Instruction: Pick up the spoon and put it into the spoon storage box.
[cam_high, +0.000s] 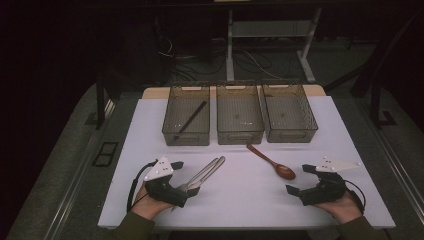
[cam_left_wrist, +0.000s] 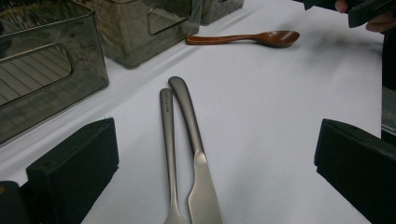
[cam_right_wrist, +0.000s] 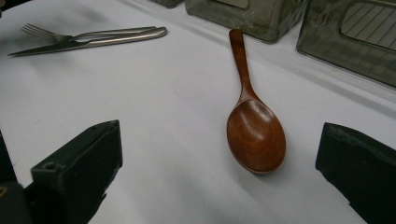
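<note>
Two metal pieces, knife and fork, point handles-away between the left tool's spread jaws.

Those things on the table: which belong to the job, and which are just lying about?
In the job:
- fork and knife between the open left gripper jaws
- wooden spoon before the open right gripper

Lying about:
- black stick in the left bin
- two other bins
</note>
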